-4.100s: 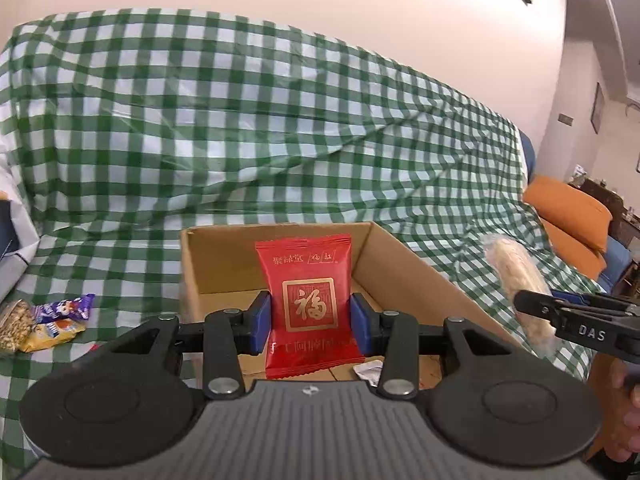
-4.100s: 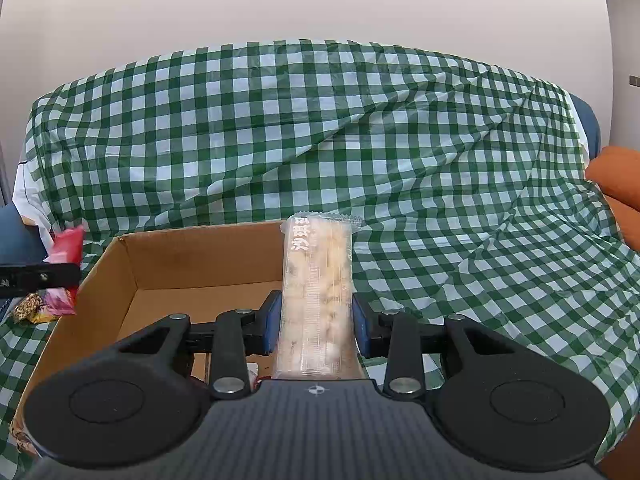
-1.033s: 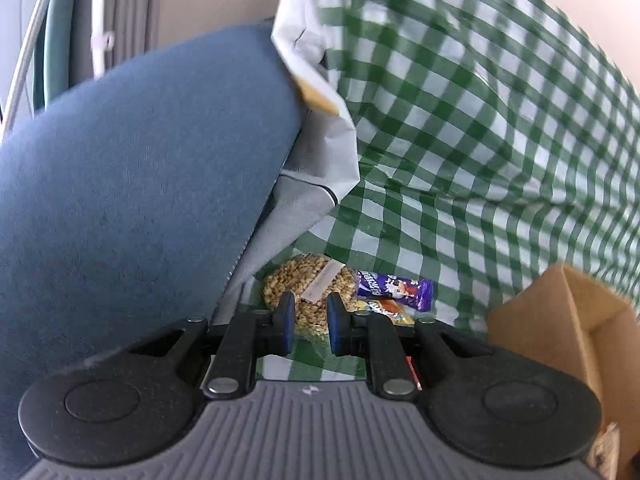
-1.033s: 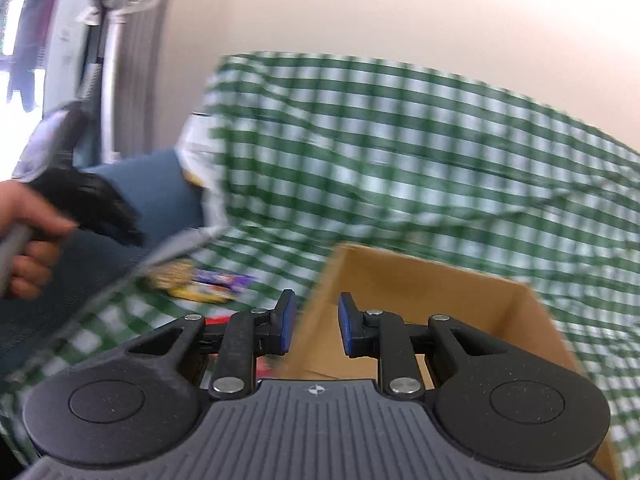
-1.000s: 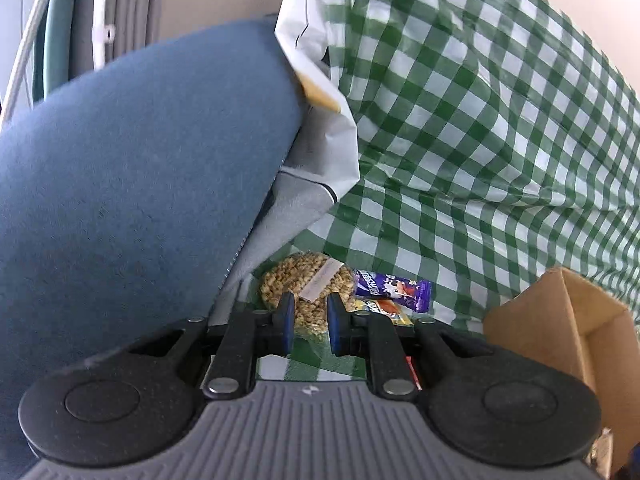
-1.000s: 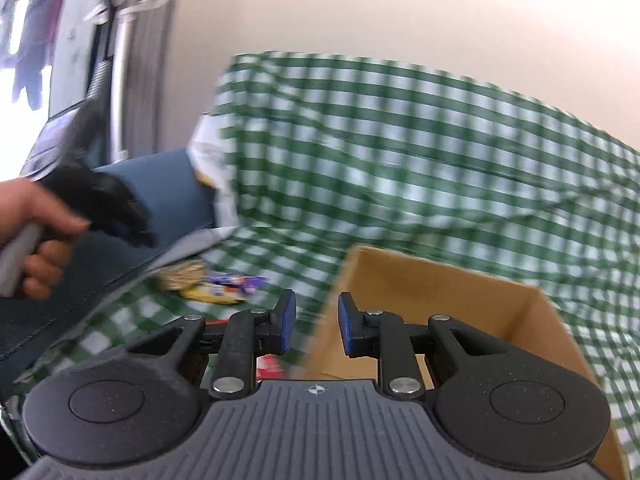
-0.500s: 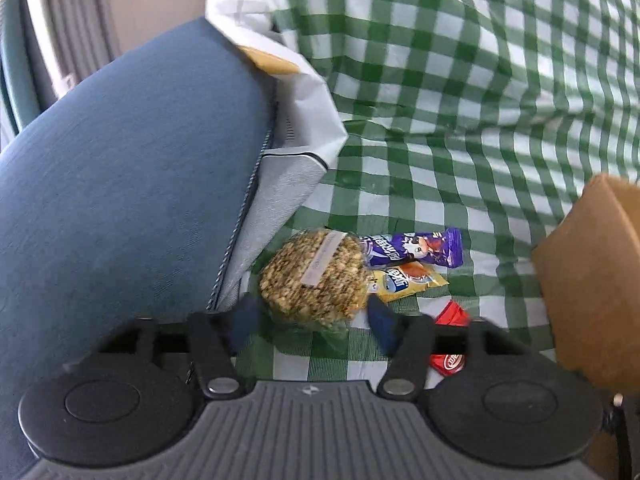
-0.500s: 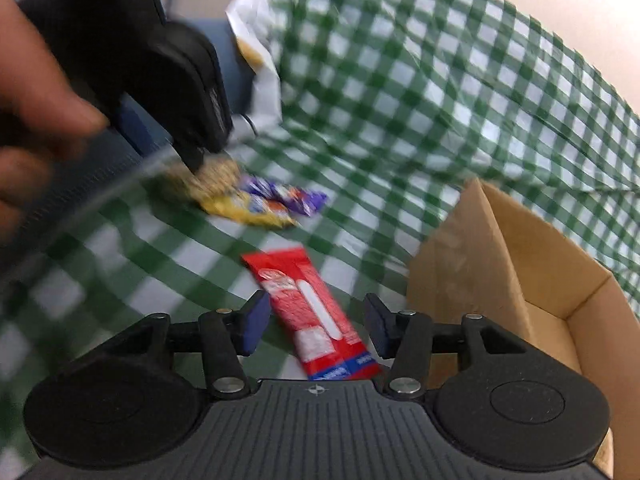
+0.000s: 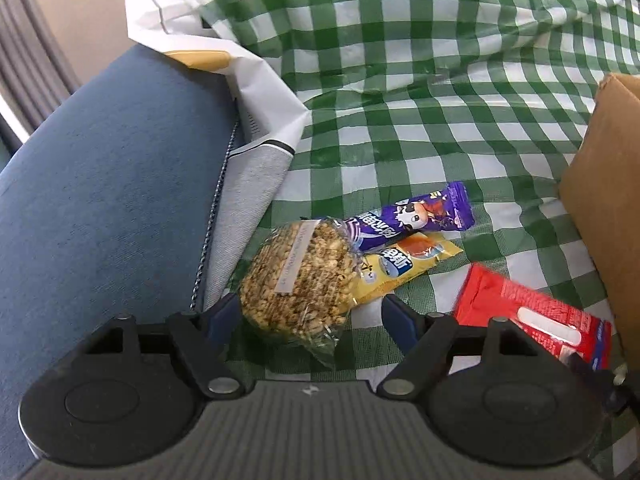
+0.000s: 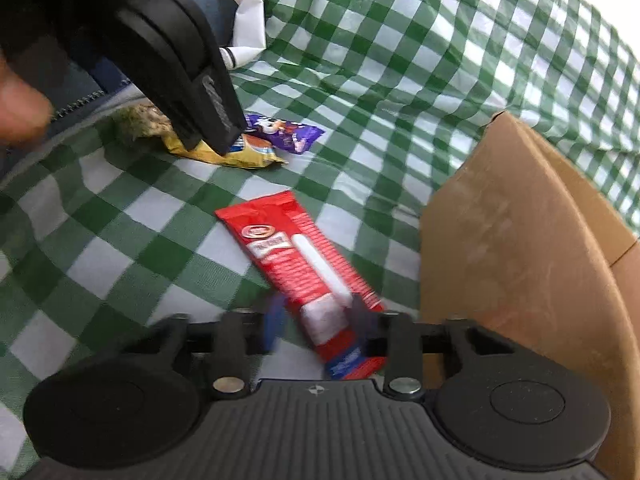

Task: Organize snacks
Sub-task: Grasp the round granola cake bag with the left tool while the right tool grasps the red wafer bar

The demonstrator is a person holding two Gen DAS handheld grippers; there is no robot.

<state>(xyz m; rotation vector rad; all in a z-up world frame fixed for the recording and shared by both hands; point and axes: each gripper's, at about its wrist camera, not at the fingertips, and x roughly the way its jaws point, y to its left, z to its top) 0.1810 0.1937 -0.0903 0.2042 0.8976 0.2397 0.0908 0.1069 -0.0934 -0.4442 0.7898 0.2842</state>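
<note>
My left gripper (image 9: 310, 314) is open, its fingers on either side of a round grain-cake pack (image 9: 298, 280) lying on the green checked cloth (image 9: 400, 80). A purple bar (image 9: 416, 216), a yellow pack (image 9: 404, 266) and a red bar (image 9: 532, 320) lie to its right. My right gripper (image 10: 316, 322) is open around the near end of the red bar (image 10: 304, 256), motion-blurred. The left gripper's body (image 10: 168, 52) shows at the upper left of the right wrist view, over the grain cake (image 10: 140, 120). The cardboard box (image 10: 520, 240) stands to the right.
A blue sofa arm (image 9: 100, 180) rises on the left, with a white cloth edge (image 9: 240, 80) folded over it. The box wall (image 9: 604, 192) is close to the right of the snacks.
Both grippers have let go of their earlier snacks, swung left, opened and come down over the loose snacks. The right gripper has closed in over the red bar's end.
</note>
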